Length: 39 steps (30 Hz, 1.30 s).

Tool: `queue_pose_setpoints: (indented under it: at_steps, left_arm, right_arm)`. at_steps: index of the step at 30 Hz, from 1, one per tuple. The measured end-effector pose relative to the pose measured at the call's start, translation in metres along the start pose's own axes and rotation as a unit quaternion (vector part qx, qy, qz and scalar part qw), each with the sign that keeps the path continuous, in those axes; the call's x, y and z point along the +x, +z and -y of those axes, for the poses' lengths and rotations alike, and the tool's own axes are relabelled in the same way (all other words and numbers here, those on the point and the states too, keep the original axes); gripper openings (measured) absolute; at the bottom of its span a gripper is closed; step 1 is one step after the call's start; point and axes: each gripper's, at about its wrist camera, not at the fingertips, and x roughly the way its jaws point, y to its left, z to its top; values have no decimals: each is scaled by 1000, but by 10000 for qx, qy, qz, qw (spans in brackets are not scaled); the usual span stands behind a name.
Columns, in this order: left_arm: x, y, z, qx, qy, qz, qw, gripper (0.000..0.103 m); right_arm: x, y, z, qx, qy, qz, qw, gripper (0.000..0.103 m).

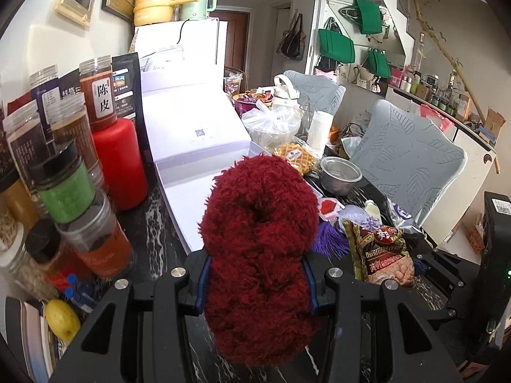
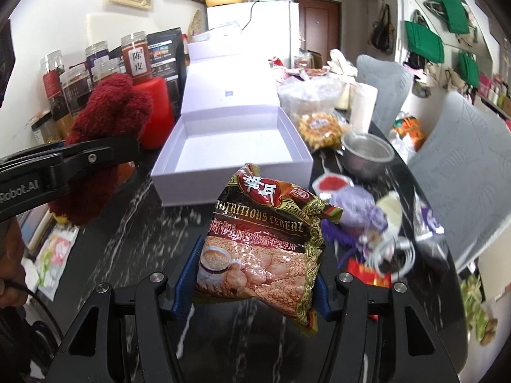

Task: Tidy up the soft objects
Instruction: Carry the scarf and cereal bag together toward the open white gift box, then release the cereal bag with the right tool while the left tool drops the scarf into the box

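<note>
My left gripper (image 1: 255,284) is shut on a dark red fluffy plush (image 1: 258,239), held above the black marble table; the plush also shows at the left of the right wrist view (image 2: 108,118). My right gripper (image 2: 252,284) is shut on a cereal bag (image 2: 265,249) and holds it above the table, in front of an open white box (image 2: 233,146). The cereal bag also shows in the left wrist view (image 1: 380,255). A purple soft object (image 2: 361,210) lies on the table to the right of the bag.
Jars and a red canister (image 1: 118,162) crowd the left side. The white box's lid (image 1: 191,127) stands open behind it. A metal bowl (image 2: 367,156), snack packs and plastic bags fill the back right. Two grey chairs (image 2: 463,166) stand at the table's right edge.
</note>
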Motion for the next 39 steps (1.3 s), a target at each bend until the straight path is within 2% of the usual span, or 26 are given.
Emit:
queue_pose_setpoints:
  at_steps: [7, 16, 21, 30, 34, 39]
  left_arm:
    - [16, 30, -12, -57, 13, 155, 9999, 44]
    - [32, 78, -28, -5, 317, 464, 9984, 45]
    - [42, 97, -37, -5, 410, 566, 9976, 44]
    - [59, 130, -50, -100, 802, 858, 9930, 45]
    - [71, 137, -58, -284, 962, 810, 9917, 45]
    - [97, 134, -64, -311, 1306, 520, 9896, 45]
  right_arm:
    - [11, 33, 2, -124, 121, 139, 9998, 59]
    - [26, 83, 2, -396, 113, 488, 9980, 60]
    - [39, 111, 3, -466, 203, 593, 9969, 60]
    - [56, 160, 4, -556, 291, 918, 9938, 60]
    - [67, 179, 5, -645, 359, 1042, 9918, 60]
    - [83, 190, 6, -688, 348, 1046, 9915, 60]
